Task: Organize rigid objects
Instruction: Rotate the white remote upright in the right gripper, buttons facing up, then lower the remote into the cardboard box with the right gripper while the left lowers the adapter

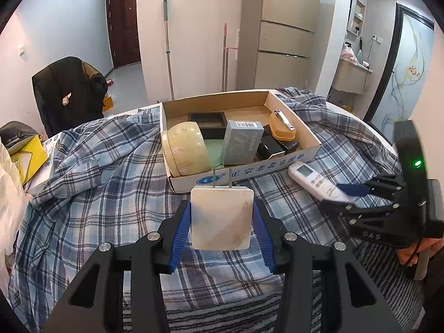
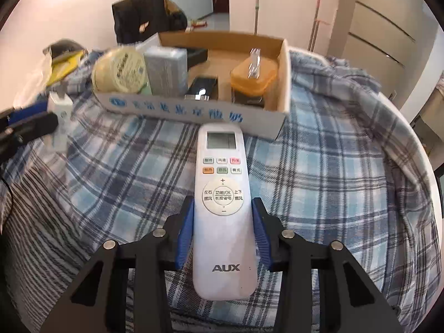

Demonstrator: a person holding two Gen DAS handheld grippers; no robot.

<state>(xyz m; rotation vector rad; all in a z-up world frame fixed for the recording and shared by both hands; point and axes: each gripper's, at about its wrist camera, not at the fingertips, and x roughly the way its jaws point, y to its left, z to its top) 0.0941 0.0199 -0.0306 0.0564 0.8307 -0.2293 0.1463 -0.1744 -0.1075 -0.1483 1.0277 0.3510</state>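
Now the cardboard box [image 1: 288,163] stands on a blue plaid cloth [image 1: 97,183] and serves as the landmark for all the rest. Just before its front wall, the left gripper [image 1: 222,216] holds a white square plug adapter [image 1: 222,216]: both blue pads press on its two sides, so the jaws are closed on it, and its two metal pins point toward the box. To the right of this adapter, also near the front wall of the box, a white remote control [image 2: 223,208] lies between the fingers of the right gripper [image 2: 223,213]. Its screen end points to the box and the end with the AUX logo is closer to the camera. The left blue pad [image 2: 185,236] touches its side, but on the other side a thin gap shows, so I cannot tell if this claw really grips it. Inside the box, a round cream tin [image 1: 186,149] leans at the left end, a grey carton [image 1: 241,145] stands beside it, and an orange container [image 1: 281,129] with a nail clipper [image 1: 284,119] on top sits at the right end.
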